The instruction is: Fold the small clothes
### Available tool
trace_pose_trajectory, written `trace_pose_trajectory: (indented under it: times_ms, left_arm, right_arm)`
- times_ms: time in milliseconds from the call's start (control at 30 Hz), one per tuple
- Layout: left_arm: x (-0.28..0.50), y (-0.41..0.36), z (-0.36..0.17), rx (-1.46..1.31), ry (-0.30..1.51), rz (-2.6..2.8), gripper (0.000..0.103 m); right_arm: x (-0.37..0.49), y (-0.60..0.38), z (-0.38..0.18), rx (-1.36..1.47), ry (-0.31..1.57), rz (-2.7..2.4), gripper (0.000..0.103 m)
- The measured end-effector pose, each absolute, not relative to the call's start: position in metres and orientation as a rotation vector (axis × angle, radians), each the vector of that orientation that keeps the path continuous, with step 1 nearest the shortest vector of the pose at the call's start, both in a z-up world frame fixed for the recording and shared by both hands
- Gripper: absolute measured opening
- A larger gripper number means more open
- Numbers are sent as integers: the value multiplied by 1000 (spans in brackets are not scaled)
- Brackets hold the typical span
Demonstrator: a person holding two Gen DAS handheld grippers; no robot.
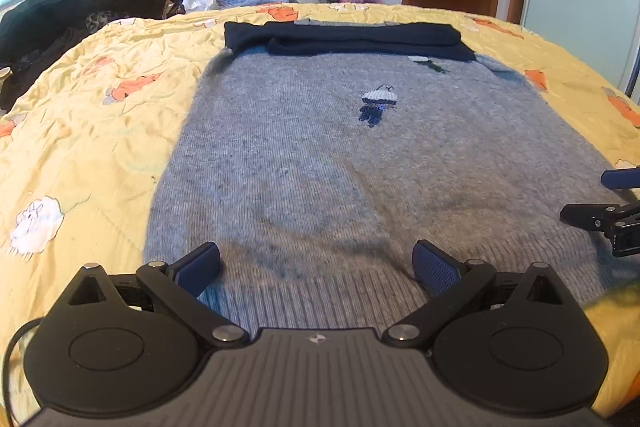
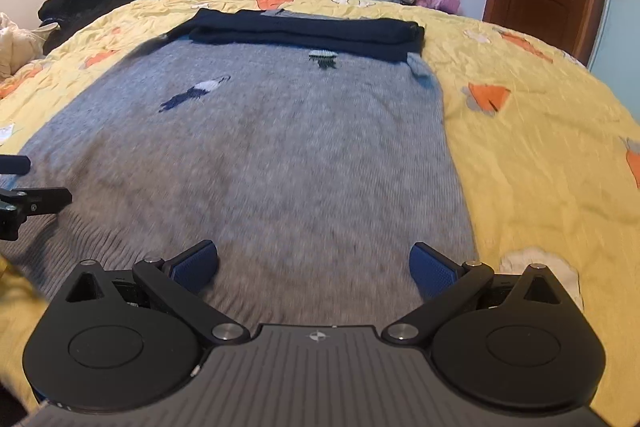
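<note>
sweater: flat on the bed, navy sleeves folded across the far end
hem: nearest edge, right under both tools
long axis: runs straight away from the tools
left tool: wide, empty, over hem's left half
right tool: wide, empty, over right half
nearer: neither, side by side
next (guess): pinch hem, carry it toward sleeves

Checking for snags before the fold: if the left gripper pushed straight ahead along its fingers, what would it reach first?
Probably the grey knitted sweater itself, lying flat beneath the open left gripper; farther on lie its folded navy sleeves. Height above the knit is unclear.
</note>
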State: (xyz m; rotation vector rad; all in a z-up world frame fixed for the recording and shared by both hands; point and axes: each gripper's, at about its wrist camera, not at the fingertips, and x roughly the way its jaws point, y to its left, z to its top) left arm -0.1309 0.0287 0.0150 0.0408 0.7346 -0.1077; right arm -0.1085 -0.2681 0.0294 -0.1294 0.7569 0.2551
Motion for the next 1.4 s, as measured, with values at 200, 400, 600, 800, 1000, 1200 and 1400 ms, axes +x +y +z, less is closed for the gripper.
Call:
trace_pose_trajectory:
  times_ms: [200, 400, 600, 800, 1000, 1200, 1400]
  left_arm:
    - [-113, 10, 27, 75, 692, -142, 103]
    - [-57, -13, 30, 152, 619, -97, 103]
    - [-39, -6, 8, 55, 711, -44, 103]
    - [-39, -1, 6, 37, 719, -60, 103]
    - [-37, -1, 7, 33, 719, -64, 103]
    - [-42, -3, 7, 42, 724, -49, 103]
    - [-64, -3, 6, 43, 707, -49, 103]
  right_arm:
    - [-94, -262, 39, -79, 723, 244, 100]
    - [-30, -242, 53, -78, 659, 231, 101]
    - [-1, -237, 21, -78, 728, 151, 102]
    - [-16, -240, 19, -70, 715, 133, 103]
    - [-33, -241, 18, -75, 709, 124, 103]
    - [-32, -240, 18, -75, 705, 125, 103]
    - [-33, -241, 18, -73, 703, 125, 103]
